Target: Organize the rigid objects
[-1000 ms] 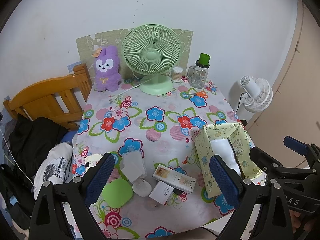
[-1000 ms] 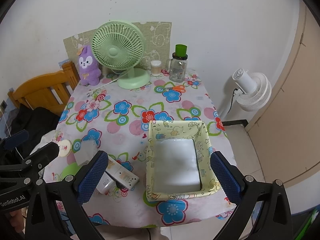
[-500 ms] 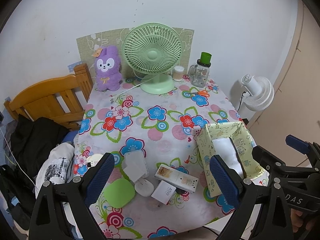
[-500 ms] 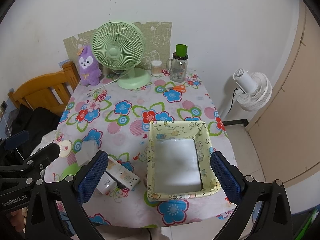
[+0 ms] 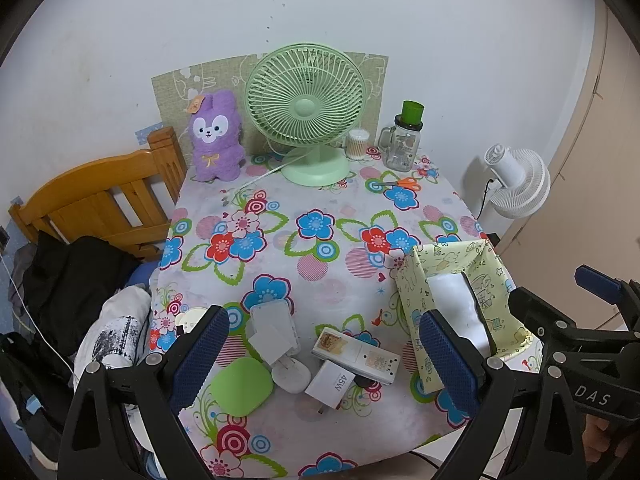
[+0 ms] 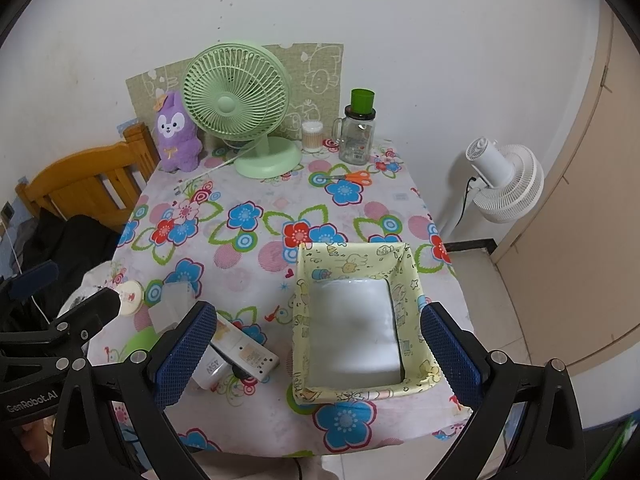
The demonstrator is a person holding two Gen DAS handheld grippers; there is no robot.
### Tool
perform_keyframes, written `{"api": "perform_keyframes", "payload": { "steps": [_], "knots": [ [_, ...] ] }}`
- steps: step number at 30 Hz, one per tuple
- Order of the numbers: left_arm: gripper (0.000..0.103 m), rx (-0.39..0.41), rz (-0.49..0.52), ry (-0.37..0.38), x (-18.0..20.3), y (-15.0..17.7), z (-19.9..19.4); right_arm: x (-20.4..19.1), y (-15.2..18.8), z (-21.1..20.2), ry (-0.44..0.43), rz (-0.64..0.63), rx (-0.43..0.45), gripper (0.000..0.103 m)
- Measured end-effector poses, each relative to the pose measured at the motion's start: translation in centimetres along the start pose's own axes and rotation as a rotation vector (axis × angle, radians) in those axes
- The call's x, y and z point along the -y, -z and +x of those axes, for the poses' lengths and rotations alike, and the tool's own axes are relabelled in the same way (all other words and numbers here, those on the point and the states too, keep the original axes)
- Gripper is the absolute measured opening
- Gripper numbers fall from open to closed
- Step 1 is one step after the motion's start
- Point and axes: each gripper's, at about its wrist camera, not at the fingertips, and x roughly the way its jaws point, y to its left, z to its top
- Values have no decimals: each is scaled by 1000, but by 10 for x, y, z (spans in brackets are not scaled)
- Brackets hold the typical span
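Note:
Small rigid items lie at the table's near left: a green rounded case (image 5: 240, 386), a white round puck (image 5: 291, 377), a white 45W charger (image 5: 330, 383), a white power strip (image 5: 356, 355) and a clear box (image 5: 274, 326). A yellow patterned basket (image 6: 312, 268) with a white liner stands at the near right, empty. My left gripper (image 5: 324, 364) is open above the items. My right gripper (image 6: 318, 356) is open over the basket's near edge. The power strip (image 6: 246, 350) and charger (image 6: 212, 372) also show in the right wrist view.
A green desk fan (image 5: 306, 108), purple plush (image 5: 216, 136), glass jar with green lid (image 5: 404, 140), cotton swab tub (image 5: 356, 144) and orange scissors (image 5: 402, 184) stand at the back. A wooden chair (image 5: 92, 200) is left, a white floor fan (image 5: 516, 180) right.
Both views have shifted slightly, the table sitting a little lower in the left wrist view. Both grippers stay open and nothing on the table has moved.

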Motion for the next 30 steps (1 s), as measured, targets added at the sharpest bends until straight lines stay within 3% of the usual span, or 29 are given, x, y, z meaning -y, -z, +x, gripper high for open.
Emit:
{"api": "perform_keyframes", "payload": {
  "steps": [20,30],
  "knots": [
    [97,-21,-14,-39,8,0,-2,3,-5,8,-51,-22,-27,103],
    [97,-44,6,-55,-9,-1,8,-13,-7,20,-68,-40,-61,103]
  ]
}}
